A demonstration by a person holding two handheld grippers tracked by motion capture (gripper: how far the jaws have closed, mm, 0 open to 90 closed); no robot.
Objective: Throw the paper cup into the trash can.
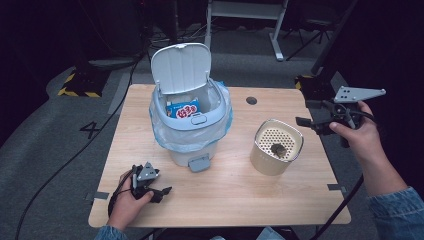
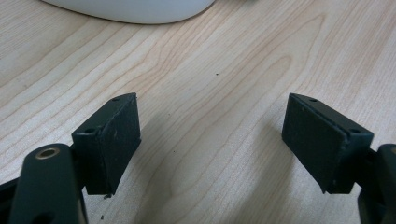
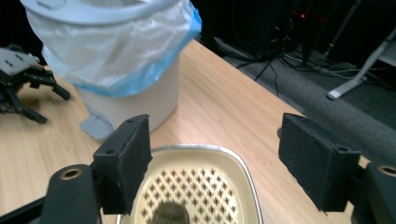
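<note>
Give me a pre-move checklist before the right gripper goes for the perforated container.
1. Right gripper jaws open, nothing between them: ok.
2. Right gripper lined up over the cream perforated container: ok in the right gripper view; not yet touching.
3. Container upright on the table: ok.
4. Small dark item inside the container: present; what it is, cannot tell.
5. Bin lid up, bag lining it: ok.
6. Left gripper open and resting low on the table, away from the container: ok.
</note>
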